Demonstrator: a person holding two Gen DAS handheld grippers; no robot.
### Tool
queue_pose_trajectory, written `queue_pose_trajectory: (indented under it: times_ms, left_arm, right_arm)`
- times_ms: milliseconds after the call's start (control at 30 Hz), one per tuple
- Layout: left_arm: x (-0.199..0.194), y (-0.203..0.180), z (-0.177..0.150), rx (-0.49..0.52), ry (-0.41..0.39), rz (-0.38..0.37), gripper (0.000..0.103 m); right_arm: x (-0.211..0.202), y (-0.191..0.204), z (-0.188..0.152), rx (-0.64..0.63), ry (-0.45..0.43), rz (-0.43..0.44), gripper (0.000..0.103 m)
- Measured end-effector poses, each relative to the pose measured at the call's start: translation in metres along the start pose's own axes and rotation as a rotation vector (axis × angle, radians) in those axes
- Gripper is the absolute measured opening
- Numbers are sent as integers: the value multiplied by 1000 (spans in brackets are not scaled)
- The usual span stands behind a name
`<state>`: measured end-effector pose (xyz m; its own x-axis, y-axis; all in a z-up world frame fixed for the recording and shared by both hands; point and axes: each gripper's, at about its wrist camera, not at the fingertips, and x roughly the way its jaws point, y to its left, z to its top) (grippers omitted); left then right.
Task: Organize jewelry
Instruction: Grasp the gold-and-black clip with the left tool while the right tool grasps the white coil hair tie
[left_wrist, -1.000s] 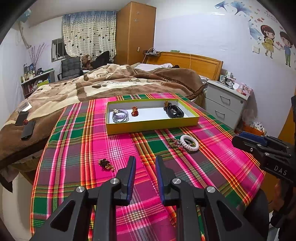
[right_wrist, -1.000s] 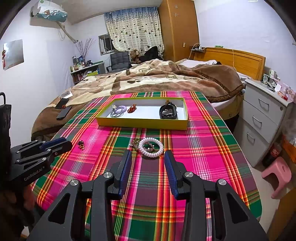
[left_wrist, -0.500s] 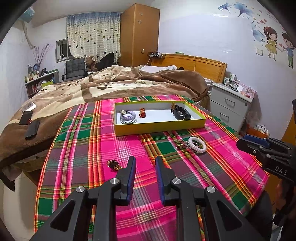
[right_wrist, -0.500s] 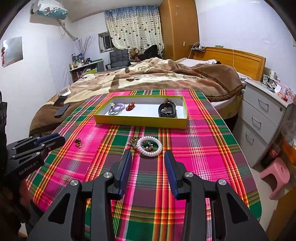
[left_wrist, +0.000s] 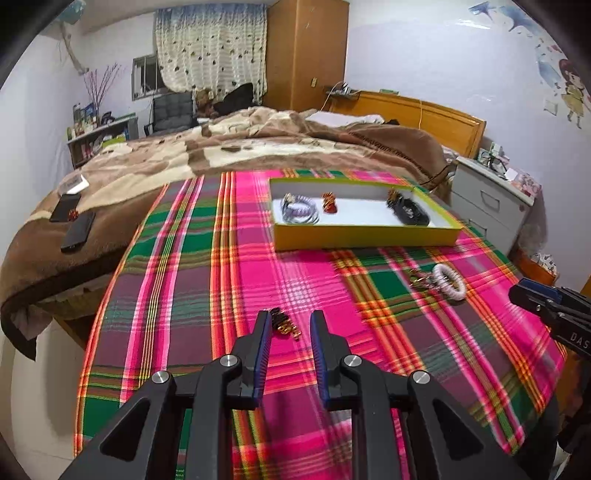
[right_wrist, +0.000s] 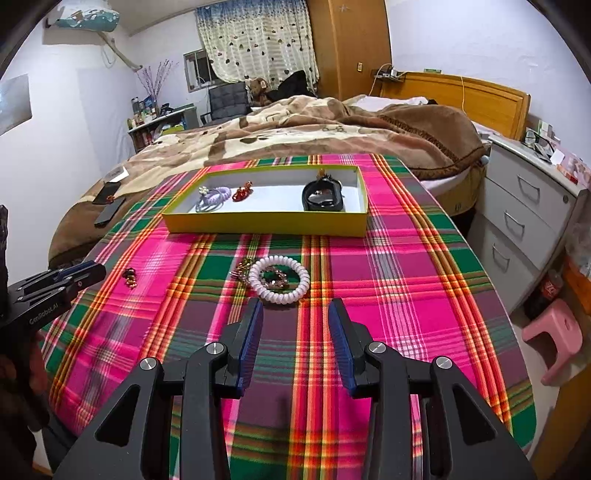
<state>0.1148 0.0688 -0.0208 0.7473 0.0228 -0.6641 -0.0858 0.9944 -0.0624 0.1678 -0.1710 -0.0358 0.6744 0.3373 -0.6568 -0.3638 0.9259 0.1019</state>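
While three pieces are already lying in the yellow box (right_wrist: 266, 223), three more are waiting on the plaid cloth (right_wrist: 388, 280), so I am judging the job about half done.

Going left to right, my left gripper (left_wrist: 290, 326) is holding its jaws apart with nothing clamped, and the small dark-and-gold earring (left_wrist: 283, 324) is sitting on the cloth just at its tips, between the fingers as that camera sees it. Further right, a gold trinket (right_wrist: 242, 266) is lying against a white spiral band (right_wrist: 279, 280), a plump coiled ring that looks springy, with a beaded piece (right_wrist: 275, 278) resting inside its loop. My right gripper (right_wrist: 295, 314) is hovering just short of that band, jaws wide and empty.

In the box, shallow and card-like with a white floor, a lilac coil tie (right_wrist: 212, 197) is sitting at the left, a glossy red charm (right_wrist: 242, 192) just beside it, and a black strap (right_wrist: 323, 197) well apart at the right end. The cloth is looking soft and woven, draped over a rounded table edge.
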Motion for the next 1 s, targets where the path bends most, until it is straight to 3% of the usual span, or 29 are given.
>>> queue_pose_trajectory:
  times_ms: [333, 533, 767, 1000]
  left_arm:
    - [39, 15, 0, -96, 132, -50, 24]
    - [54, 15, 7, -114, 166, -27, 24]
    - [62, 2, 12, -75, 170, -15, 24]
    - [64, -12, 13, -22, 171, -30, 24]
  right_arm:
    - [30, -9, 7, 23, 52, 15, 38]
    - [45, -12, 16, 29, 76, 22, 38]
    - [71, -18, 24, 32, 143, 12, 37]
    - [85, -13, 26, -14, 182, -2, 29]
